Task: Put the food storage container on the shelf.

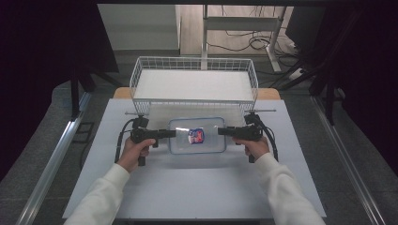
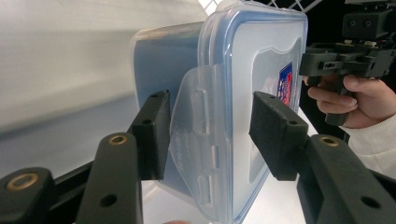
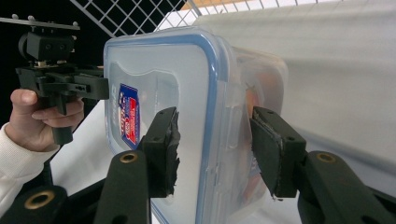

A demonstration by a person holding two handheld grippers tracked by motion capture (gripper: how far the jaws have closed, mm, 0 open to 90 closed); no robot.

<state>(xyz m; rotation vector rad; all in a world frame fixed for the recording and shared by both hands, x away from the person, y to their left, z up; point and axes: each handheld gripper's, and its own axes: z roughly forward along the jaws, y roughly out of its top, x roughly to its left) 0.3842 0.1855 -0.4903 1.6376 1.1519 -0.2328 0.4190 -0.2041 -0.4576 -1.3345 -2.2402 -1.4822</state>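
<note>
You hold a clear plastic food box (image 1: 197, 136) with a blue-rimmed lid between your two grippers, over the middle of the grey table (image 1: 187, 187). Your left gripper (image 1: 172, 133) is at the box's 9 o'clock side and your right gripper (image 1: 221, 131) is at its 3 o'clock side.

In the left gripper view, your left gripper (image 2: 210, 135) has its two black jaws squeezed on the end of the box (image 2: 261, 70), one jaw on the lid side and one on the bottom side. The lid's snap flap (image 2: 198, 135) sits between them.

In the right gripper view, your right gripper (image 3: 215, 149) is clamped the same way on the other end of the box (image 3: 163, 74), with one jaw flat on the lid and one on the bottom.

A small red and blue sticker (image 1: 196, 136) sits in the middle of the lid.

At 12 o'clock from the box, very near it, stands a white wire basket (image 1: 141, 75). Its front wall is just behind the box. Far behind the basket, at 12 o'clock, are a white desk frame (image 1: 244, 23) and some cables (image 1: 244, 44) on the floor. A metal rail (image 1: 51, 159) runs along the floor at 9 o'clock from the table.
</note>
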